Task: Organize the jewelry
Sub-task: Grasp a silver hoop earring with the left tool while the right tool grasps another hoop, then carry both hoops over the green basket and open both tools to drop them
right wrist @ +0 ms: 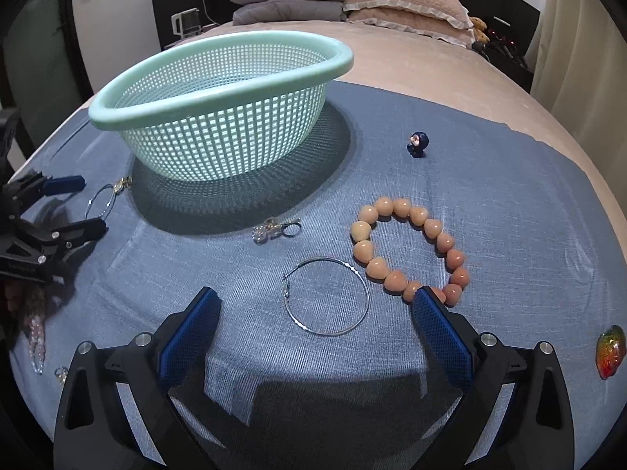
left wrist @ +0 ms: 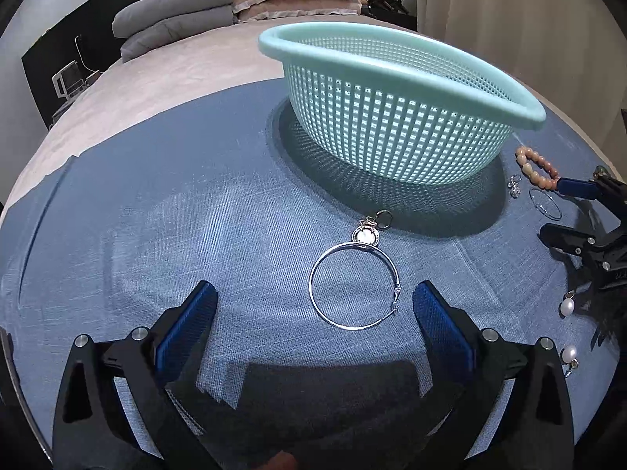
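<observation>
Both my tongs stand apart, gripping nothing. My left tongs [left wrist: 315,301] hover low over the blue woven cloth [left wrist: 156,215] on the bed; a large thin silver hoop earring [left wrist: 354,286] lies at centre frame between the blue pads, nearer the right one, touching neither. A small round silver pendant [left wrist: 366,235] sits just above the hoop. The mint-green perforated plastic basket [left wrist: 395,117] stands in the upper right. My right tongs [right wrist: 315,305] hover over a second thin silver hoop [right wrist: 326,297]; the peach-coloured bead bracelet [right wrist: 411,248] lies right of centre, its lowest beads behind the right pad. A clear crystal earring [right wrist: 274,230] lies below the basket
</observation>
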`<act>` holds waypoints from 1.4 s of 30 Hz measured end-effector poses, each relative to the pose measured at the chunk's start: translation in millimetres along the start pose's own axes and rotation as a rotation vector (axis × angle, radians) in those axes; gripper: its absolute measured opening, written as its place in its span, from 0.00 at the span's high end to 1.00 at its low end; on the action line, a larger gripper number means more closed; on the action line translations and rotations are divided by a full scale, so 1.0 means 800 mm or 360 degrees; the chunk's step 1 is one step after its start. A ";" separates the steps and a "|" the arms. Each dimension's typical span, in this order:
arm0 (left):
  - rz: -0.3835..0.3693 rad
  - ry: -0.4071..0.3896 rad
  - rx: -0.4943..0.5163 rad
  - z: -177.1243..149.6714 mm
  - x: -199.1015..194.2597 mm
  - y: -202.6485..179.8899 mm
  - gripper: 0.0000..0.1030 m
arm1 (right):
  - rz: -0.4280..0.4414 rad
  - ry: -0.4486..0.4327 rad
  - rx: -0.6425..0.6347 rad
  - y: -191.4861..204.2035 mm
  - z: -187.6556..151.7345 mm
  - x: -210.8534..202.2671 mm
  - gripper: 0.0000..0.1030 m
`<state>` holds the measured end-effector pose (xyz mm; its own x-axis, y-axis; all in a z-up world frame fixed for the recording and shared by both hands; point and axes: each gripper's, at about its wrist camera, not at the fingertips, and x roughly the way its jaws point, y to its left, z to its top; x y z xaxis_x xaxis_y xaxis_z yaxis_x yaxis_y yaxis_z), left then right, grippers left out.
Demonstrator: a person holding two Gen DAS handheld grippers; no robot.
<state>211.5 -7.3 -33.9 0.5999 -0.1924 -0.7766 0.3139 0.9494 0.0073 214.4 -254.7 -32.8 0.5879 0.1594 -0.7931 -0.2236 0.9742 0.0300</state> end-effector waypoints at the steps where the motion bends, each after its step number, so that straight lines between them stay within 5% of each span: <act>1: 0.0014 -0.0003 0.0013 -0.001 0.001 -0.002 0.04 | 0.0023 0.0012 0.0015 -0.002 -0.001 0.005 0.06; 8: 0.0027 -0.0008 0.0017 -0.004 -0.001 -0.012 0.06 | 0.0017 -0.0026 -0.0006 0.001 -0.007 0.001 0.09; 9: 0.0005 -0.0011 0.0020 -0.004 -0.003 -0.011 0.09 | 0.0024 -0.0032 -0.0005 0.002 -0.008 -0.001 0.15; 12: -0.0057 -0.0017 0.0092 -0.003 -0.012 -0.024 0.41 | 0.0065 -0.0056 -0.0029 0.010 -0.010 -0.010 0.51; 13: -0.0079 -0.0011 0.0120 -0.003 -0.015 -0.032 0.57 | 0.0078 -0.0056 -0.0036 0.012 -0.011 -0.012 0.54; 15: -0.0043 -0.0013 0.0149 -0.005 -0.018 -0.040 0.57 | 0.0087 -0.0064 -0.0039 0.013 -0.012 -0.015 0.60; 29: -0.0103 -0.0007 0.0130 -0.004 -0.057 -0.041 0.57 | 0.0139 -0.0168 -0.0093 0.023 -0.003 -0.064 0.60; 42: -0.0034 -0.0130 0.0080 0.061 -0.114 -0.039 0.57 | 0.0136 -0.0365 -0.0104 0.022 0.065 -0.130 0.60</act>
<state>182.8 -31.5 67.3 0.6502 -0.2341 -0.7228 0.3627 0.9316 0.0245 189.4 -246.3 82.0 0.7240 0.2799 -0.6304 -0.3253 0.9445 0.0458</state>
